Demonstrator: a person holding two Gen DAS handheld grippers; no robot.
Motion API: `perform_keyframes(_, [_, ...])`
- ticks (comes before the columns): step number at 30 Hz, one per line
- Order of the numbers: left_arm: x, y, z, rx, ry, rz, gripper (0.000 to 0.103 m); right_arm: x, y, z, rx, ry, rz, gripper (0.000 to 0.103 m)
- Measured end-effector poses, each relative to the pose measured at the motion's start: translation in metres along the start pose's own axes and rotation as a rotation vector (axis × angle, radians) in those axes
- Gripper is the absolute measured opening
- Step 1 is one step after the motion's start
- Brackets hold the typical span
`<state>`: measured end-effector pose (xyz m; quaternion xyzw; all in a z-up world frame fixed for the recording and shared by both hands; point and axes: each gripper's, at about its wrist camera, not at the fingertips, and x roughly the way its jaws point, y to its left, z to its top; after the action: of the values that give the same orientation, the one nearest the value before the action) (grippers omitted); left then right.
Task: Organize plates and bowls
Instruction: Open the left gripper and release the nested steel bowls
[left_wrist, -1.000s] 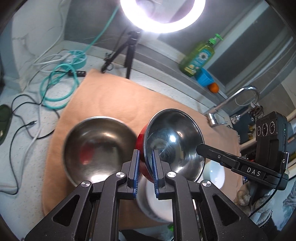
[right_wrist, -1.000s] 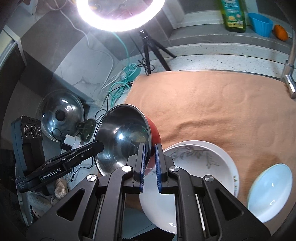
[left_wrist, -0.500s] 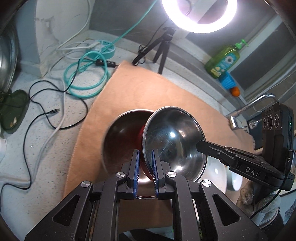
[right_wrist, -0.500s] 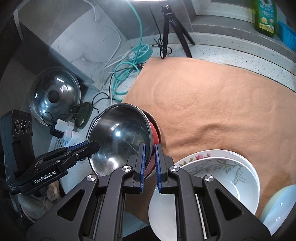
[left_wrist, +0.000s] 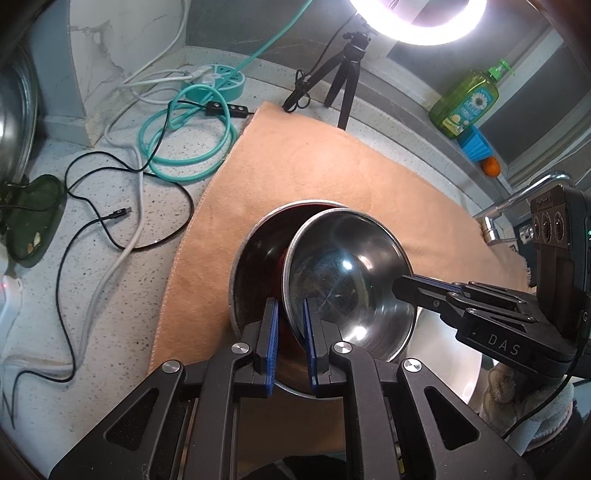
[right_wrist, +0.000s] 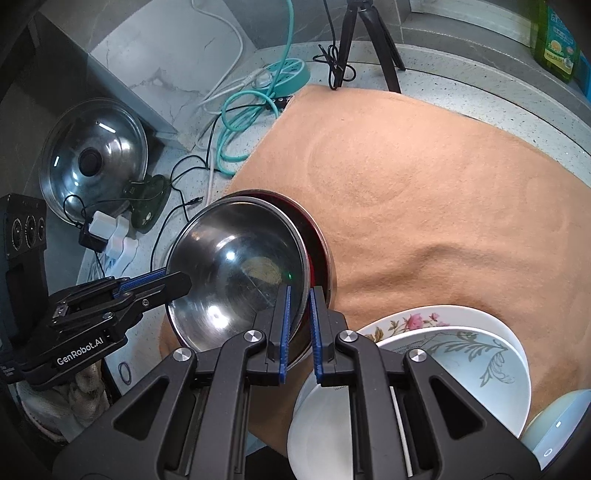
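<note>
Steel bowl (left_wrist: 347, 280) with red outside, tilted, sits partly inside second steel bowl (left_wrist: 258, 266) on orange towel (left_wrist: 314, 166). Left gripper (left_wrist: 289, 332) clamps near rim of tilted bowl, blue pads either side of rim. Right gripper (right_wrist: 299, 325) clamps opposite rim likewise. White plates (right_wrist: 461, 350) with floral print lie just right of bowls, at towel's near edge. Teal cable coil (left_wrist: 184, 140) lies off towel's left edge; green soap bottle (left_wrist: 467, 101) stands beyond towel's far edge.

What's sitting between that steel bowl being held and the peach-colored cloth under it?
Another steel bowl lies there on the peach cloth; the held bowl, red outside, tilts into it. Both wrist views show this.
</note>
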<state>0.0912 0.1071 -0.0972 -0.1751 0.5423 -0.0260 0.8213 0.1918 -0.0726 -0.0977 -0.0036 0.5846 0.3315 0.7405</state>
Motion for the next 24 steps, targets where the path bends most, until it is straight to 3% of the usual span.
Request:
perform_keyframes(22, [0.013,-0.003,0.005,0.064,0.06,0.065,0.011,0.016,0.008,0.006,-0.043,0.059,-0.055,0.013])
perform_keyframes(24, [0.013,-0.003,0.005,0.066,0.063,0.063,0.011,0.017,0.01,0.007,-0.048,0.066,-0.059,0.018])
